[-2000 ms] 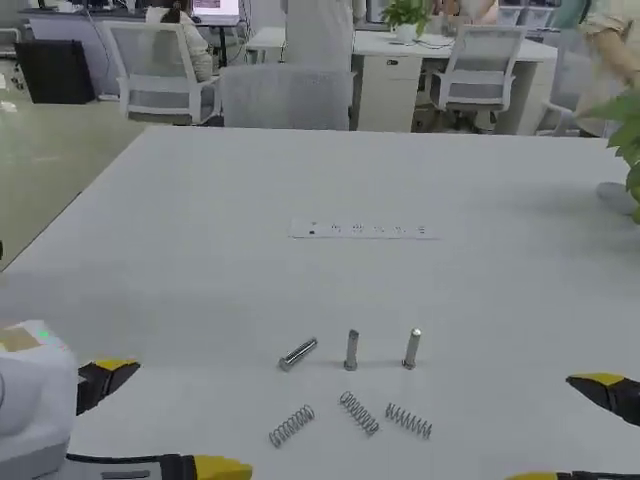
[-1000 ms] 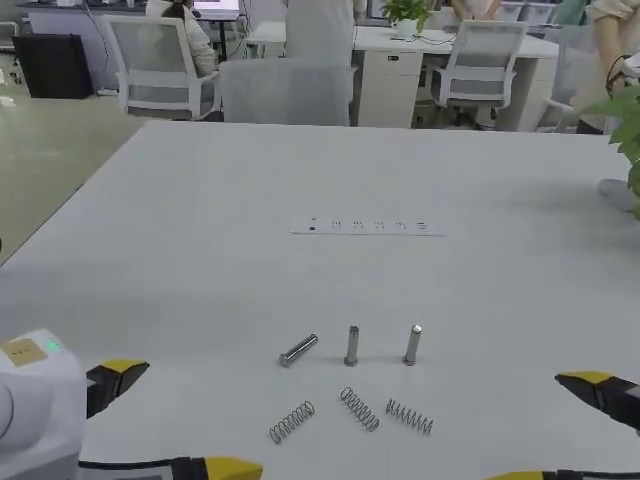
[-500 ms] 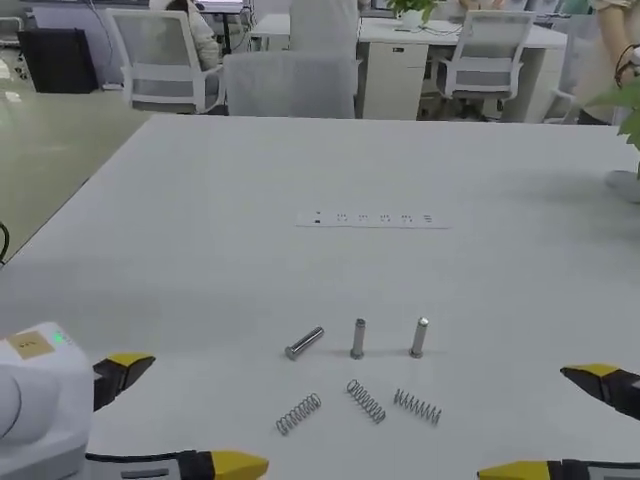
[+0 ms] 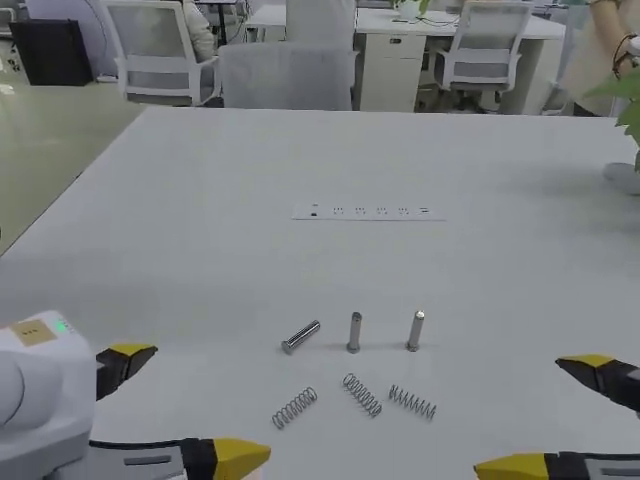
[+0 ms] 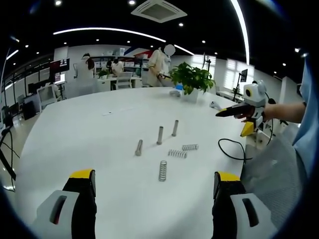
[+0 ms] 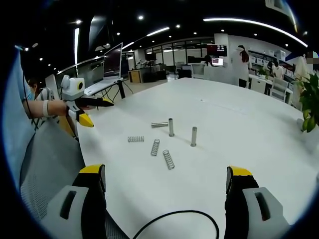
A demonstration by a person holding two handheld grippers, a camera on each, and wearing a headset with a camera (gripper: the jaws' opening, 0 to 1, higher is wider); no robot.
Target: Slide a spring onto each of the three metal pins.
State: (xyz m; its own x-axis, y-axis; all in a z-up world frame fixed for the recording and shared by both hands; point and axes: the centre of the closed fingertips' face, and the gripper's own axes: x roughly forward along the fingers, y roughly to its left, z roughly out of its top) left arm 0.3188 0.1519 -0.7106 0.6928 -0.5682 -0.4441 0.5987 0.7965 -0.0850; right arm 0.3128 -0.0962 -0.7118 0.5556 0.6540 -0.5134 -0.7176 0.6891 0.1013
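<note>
White table [image 4: 200, 200] holds pins [image 4: 354, 333], springs [image 4: 361, 395]; left gripper [image 5: 154, 175], right gripper [image 6: 165, 171] jaws wide; strip [image 4: 368, 212] markings illegible.

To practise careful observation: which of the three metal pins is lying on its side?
The leftmost pin in the head view lies flat on the table; the middle pin and the right pin stand upright.

office, desks [image 4: 400, 25], swivel chairs [image 4: 155, 50], monitor [image 6: 112, 60]

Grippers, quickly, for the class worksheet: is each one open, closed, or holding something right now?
Left gripper: open, jaws wide apart, holding nothing.
Right gripper: open, jaws wide apart, holding nothing.
</note>
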